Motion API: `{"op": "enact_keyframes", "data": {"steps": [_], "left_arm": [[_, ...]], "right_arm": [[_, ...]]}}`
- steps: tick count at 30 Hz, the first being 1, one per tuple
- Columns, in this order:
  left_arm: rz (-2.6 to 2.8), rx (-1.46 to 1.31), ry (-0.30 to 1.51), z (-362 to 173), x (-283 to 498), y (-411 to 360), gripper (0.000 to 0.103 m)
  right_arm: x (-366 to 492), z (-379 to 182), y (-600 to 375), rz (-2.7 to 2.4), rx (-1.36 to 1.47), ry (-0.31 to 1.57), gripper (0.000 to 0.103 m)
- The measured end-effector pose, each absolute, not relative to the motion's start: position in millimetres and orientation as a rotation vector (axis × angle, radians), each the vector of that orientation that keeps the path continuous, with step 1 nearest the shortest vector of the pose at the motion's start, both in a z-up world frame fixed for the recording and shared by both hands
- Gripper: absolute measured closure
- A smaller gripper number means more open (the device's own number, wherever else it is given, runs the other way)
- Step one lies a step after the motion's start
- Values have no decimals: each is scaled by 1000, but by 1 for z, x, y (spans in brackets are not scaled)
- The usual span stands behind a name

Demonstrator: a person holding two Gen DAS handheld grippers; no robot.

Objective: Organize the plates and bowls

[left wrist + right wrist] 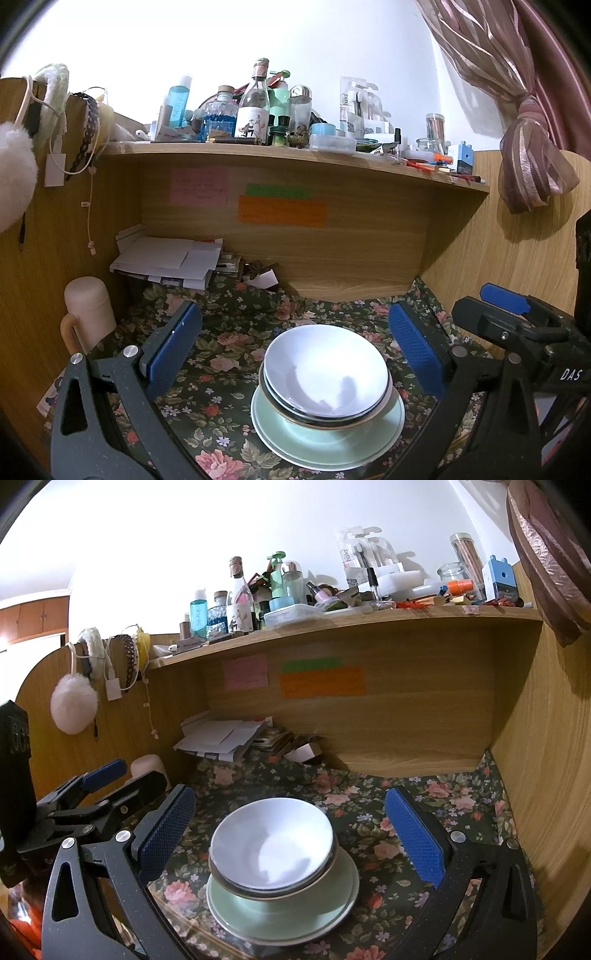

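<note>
Here, one stack of dishes sits on the flowery cloth (pixel 221 354), in the middle of the desk and in front of the wooden shelf (pixel 295 162). At the bottom are the plates (pixel 332 443), pale green and lying flat. There look to be two of them, but their rims are so close together that it is hard to be sure. On the plates sit the bowls (pixel 325 373), one inside another. The top bowl is white inside, and dark and tan rims of other bowls peek out under it. All the bowls open upward. They are round, so no side is longer than another. The bowl pile sits a bit toward the back of the plates, so more green shows at the front.

The left gripper (pixel 295 350) has its two blue pads spread wide apart. It holds nothing. The stack sits between the pads, closer to the right one, and neither pad touches it. The right gripper (pixel 291 830) is spread wide too and also holds nothing. In its view the stack sits between its pads, nearer the left one, with a gap on both sides. The two grippers are side by side, and each one shows at the edge of the other's view.

Behind the stack, papers (pixel 170 262) are piled at the back left. Bottles (pixel 255 107) crowd the top of the shelf.
</note>
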State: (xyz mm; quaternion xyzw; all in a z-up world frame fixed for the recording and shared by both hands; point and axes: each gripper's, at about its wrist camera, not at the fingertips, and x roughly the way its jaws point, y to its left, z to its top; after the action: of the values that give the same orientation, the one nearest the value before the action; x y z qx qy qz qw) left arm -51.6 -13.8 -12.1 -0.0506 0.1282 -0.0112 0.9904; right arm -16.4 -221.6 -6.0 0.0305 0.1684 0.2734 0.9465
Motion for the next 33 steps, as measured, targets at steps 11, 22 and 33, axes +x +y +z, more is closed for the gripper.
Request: {"op": "enact_keyframes", "data": {"steps": [11, 22, 33], "left_arm": [[-26, -112, 264, -14, -49, -15, 1], [-28, -117, 264, -16, -48, -14, 0], [-17, -130, 269, -18, -46, -17, 1]], "right_arm": [[-15, -7, -223, 558, 65, 347, 0], [-16, -5, -221, 556, 63, 342, 0], [-15, -6, -222, 558, 63, 342, 0]]}}
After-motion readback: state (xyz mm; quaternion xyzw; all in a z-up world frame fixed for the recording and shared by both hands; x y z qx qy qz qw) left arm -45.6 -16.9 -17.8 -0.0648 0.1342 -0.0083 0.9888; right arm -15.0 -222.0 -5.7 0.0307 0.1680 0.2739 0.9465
